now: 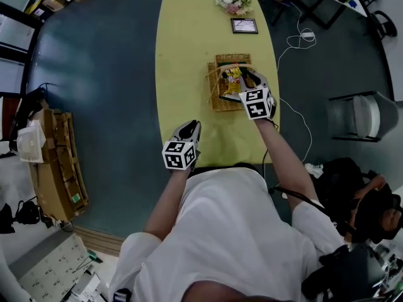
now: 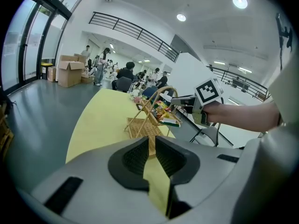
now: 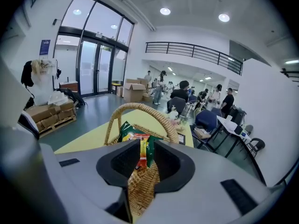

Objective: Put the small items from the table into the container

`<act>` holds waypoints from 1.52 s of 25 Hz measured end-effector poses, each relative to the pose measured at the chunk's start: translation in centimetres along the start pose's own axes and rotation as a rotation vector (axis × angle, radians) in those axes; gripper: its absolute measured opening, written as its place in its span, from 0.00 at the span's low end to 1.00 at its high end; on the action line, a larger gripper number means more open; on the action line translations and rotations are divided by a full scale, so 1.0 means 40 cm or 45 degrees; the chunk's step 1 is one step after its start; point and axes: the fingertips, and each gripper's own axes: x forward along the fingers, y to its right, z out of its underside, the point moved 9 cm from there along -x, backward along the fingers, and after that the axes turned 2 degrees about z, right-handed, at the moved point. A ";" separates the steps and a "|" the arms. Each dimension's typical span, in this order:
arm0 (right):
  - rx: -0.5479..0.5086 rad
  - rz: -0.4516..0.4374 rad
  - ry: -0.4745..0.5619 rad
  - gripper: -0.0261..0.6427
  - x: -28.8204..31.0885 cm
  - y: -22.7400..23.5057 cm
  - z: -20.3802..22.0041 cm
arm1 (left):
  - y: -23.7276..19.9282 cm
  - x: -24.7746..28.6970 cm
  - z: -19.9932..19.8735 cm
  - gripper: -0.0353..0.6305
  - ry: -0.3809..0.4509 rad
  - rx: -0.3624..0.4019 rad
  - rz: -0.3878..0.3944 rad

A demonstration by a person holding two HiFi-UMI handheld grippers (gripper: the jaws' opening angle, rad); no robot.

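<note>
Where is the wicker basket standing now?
In the head view, the wicker basket stands right of centre on the yellow table, just ahead of the right gripper.

Table (image 1: 189, 55): pale yellow. Floor (image 1: 113, 74): dark blue-grey. Basket (image 1: 217, 102): tan woven wicker. Packets (image 1: 232, 80): green, yellow and red. Flowers (image 1: 233, 0): pink and white. Frame (image 1: 244, 25): black. Left gripper (image 1: 191, 126) and right gripper (image 1: 250, 75): grey, each with a cube of black-and-white squares. Shirt (image 1: 233, 231): white.
</note>
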 end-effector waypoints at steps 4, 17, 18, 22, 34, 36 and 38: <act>0.083 -0.001 0.047 0.18 -0.049 0.022 0.023 | 0.006 0.001 -0.017 0.12 0.013 0.020 0.021; 0.341 -0.092 0.220 0.10 -0.345 0.005 0.086 | 0.021 -0.061 -0.121 0.12 0.162 0.199 0.095; 0.348 -0.084 0.225 0.10 -0.365 -0.001 0.095 | 0.021 -0.065 -0.123 0.12 0.167 0.205 0.104; 0.413 -0.080 0.251 0.06 -0.453 -0.032 0.132 | 0.029 -0.084 -0.125 0.12 0.173 0.229 0.155; 0.514 0.000 0.260 0.06 -0.632 -0.106 0.244 | 0.087 -0.101 -0.097 0.06 0.193 0.270 0.248; 0.531 -0.021 0.282 0.06 -0.657 -0.107 0.257 | 0.109 -0.109 -0.082 0.06 0.194 0.271 0.238; 0.530 -0.063 0.311 0.06 -0.683 -0.110 0.265 | 0.134 -0.129 -0.066 0.06 0.202 0.268 0.218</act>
